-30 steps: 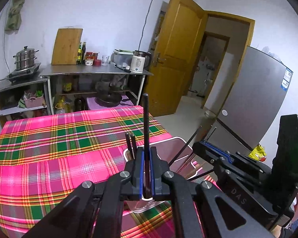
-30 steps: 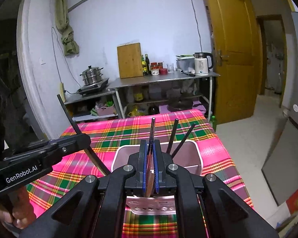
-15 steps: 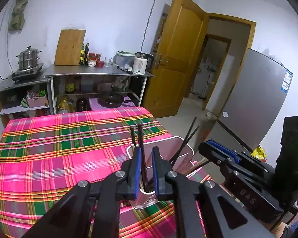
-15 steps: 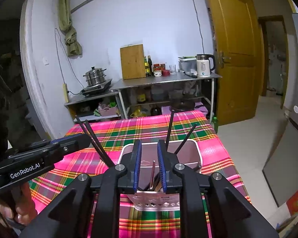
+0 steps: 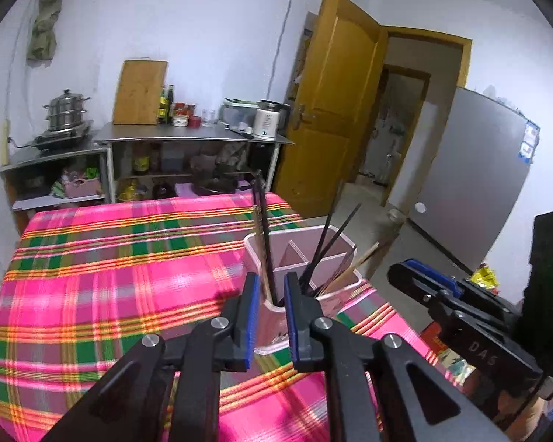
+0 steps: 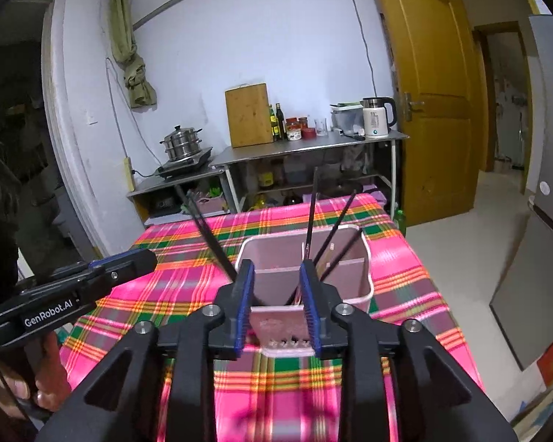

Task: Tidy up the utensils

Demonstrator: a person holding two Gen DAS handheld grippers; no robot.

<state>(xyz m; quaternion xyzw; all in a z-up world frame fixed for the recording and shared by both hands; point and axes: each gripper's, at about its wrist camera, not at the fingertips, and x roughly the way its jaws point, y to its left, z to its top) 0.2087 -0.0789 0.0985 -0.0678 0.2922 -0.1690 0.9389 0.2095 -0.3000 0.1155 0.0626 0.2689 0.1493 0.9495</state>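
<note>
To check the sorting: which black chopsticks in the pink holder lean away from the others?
The black pair at the holder's left end; the others lean rightward.

Chopsticks (image 5: 263,235) stand in the pink holder (image 5: 306,254) beyond the left hand-held gripper (image 5: 271,287), whose jaws have just been opening.

A home kitchen: a steamer pot (image 6: 181,143), cutting board (image 6: 249,115) and kettle (image 6: 377,116) line the steel counter (image 6: 306,147), a fridge (image 5: 472,180) beside the door (image 5: 328,110).

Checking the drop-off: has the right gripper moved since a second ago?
Yes. The right gripper has backed away from the pink utensil holder, jaws just opening, empty.
</note>
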